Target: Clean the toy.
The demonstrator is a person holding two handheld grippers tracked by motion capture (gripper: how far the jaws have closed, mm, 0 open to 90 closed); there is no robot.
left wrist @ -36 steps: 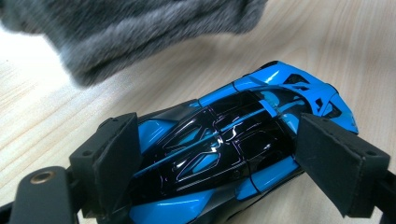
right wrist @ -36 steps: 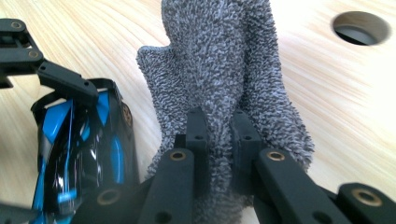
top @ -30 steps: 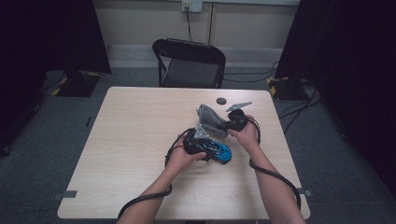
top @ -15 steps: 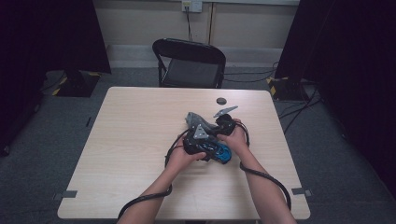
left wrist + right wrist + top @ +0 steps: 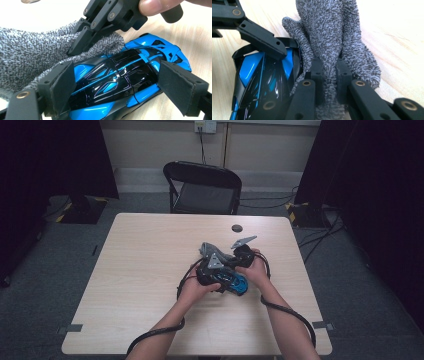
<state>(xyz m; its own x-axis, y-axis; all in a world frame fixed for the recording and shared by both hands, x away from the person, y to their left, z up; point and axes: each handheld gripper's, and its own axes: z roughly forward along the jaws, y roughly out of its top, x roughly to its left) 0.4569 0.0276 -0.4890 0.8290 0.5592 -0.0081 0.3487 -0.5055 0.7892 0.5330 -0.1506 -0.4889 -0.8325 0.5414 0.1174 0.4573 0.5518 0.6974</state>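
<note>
A shiny blue and black toy car lies on the wooden table. My left gripper straddles it across its width, with a pad pressed on each side. A grey terry cloth is pinched between the jaws of my right gripper, and the cloth's edge rests against the car at one end. In the high view both hands meet over the car, with the cloth trailing away behind them. The right gripper reaches in from the top of the left gripper view.
A small dark round disc lies on the table near its far edge. A black folding chair stands beyond the table. Cables trail from both grippers toward the near edge.
My right gripper has carried the cloth left and closer to the person, bringing it against the car. The left gripper and the car have stayed in place.
</note>
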